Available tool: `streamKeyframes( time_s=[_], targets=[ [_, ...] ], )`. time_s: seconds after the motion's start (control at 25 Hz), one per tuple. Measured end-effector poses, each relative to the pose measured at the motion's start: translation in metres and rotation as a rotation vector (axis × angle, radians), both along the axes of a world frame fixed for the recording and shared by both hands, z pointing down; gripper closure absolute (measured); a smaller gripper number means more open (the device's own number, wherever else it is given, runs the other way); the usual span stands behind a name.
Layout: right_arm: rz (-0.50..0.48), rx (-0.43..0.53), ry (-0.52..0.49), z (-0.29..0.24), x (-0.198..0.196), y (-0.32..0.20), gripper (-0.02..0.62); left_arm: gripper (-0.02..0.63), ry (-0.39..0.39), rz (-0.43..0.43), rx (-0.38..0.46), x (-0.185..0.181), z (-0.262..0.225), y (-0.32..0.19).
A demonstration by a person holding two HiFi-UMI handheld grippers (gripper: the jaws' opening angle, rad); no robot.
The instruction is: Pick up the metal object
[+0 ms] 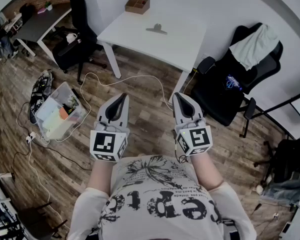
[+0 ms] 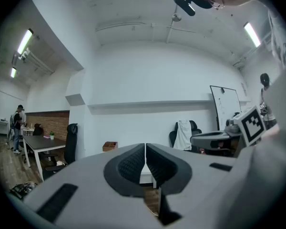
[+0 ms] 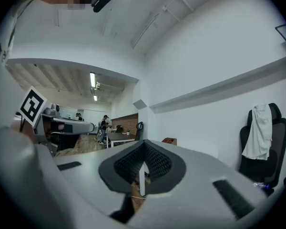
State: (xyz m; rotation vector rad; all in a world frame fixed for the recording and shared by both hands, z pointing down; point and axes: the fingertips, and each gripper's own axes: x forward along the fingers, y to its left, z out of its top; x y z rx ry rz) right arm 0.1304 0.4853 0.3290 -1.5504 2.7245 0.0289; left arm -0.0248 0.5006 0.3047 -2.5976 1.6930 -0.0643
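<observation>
Grey left gripper [image 1: 122,98] and right gripper [image 1: 182,99] are pinched shut, empty, level near the chest. Probably a start pose: the flat grey metal object [image 1: 156,29] lies well apart on the white table [image 1: 135,41]

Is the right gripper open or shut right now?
Shut and empty: the right gripper has its fingers meeting at the tips, with nothing between them. The metal object lies untouched on the white table.
</observation>
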Motion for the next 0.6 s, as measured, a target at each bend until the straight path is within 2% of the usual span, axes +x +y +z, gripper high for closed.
streamKeyframes(
  time_s=[0.32,0.6],
  targets=[
    [0.003,0.005,-0.009,0.001,-0.008,0.0,0.606,0.594,0.012,-0.003,0.002,-0.007,0.0,-0.002],
    [0.07,-0.004,-0.061,0.001,-0.021,-0.01,0.606,0.594,0.013,-0.003,0.01,-0.035,-0.003,-0.003]
  ],
)
